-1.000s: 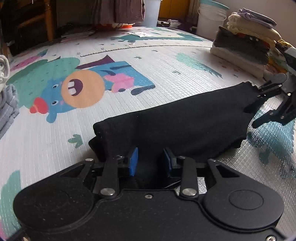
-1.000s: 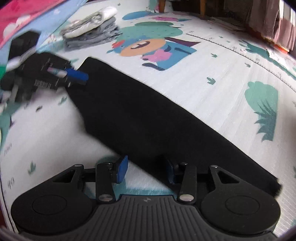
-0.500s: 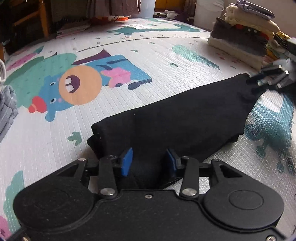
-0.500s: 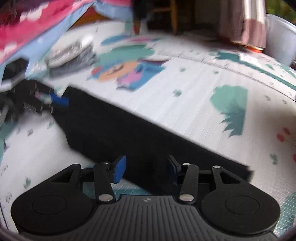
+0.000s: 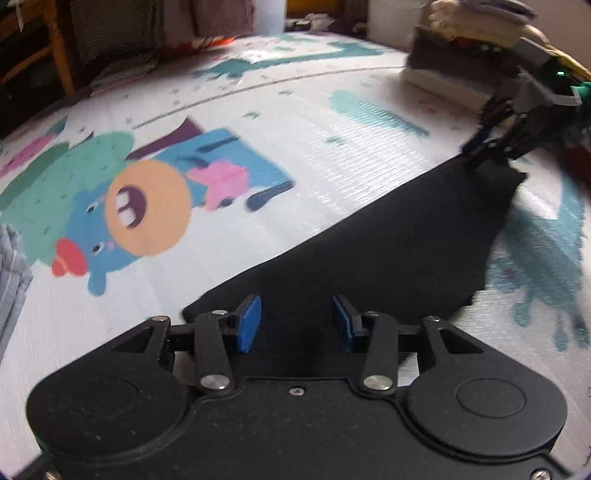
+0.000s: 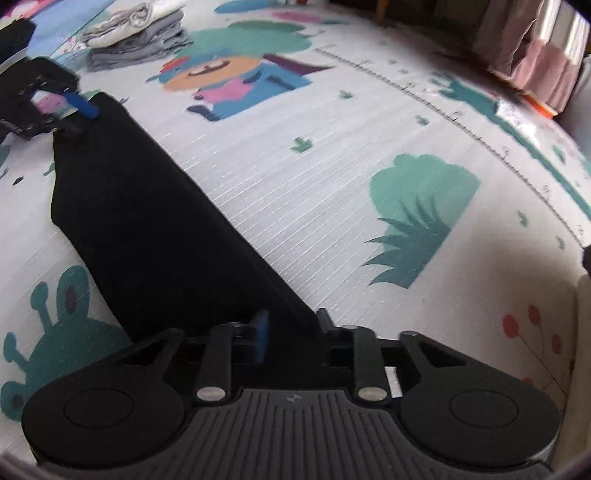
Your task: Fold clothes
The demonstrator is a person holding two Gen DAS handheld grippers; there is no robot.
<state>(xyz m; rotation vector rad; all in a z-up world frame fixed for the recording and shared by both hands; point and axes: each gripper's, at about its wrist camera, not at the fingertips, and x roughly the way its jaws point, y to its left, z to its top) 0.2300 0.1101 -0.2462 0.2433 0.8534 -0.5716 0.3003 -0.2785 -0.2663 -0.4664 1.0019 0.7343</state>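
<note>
A long folded black garment (image 5: 376, 251) lies stretched on the cartoon play mat (image 5: 332, 155); it also shows in the right wrist view (image 6: 147, 221). My left gripper (image 5: 295, 323) is open, its blue pads either side of the garment's near end. My right gripper (image 6: 291, 326) has its jaws close around the opposite end of the garment and appears shut on it. Each gripper shows at the far end of the cloth in the other's view: the right gripper in the left wrist view (image 5: 491, 147), the left gripper in the right wrist view (image 6: 48, 103).
A stack of folded clothes (image 5: 469, 48) stands at the mat's far right edge. A pile of grey and white folded clothes (image 6: 136, 33) lies beyond the left gripper. A wooden chair (image 5: 55, 55) and a white bucket (image 5: 391, 14) stand past the mat.
My left gripper's jaws have widened around the garment's end. My right gripper has moved onto the other end and narrowed on it. The garment now lies flatter and straighter.
</note>
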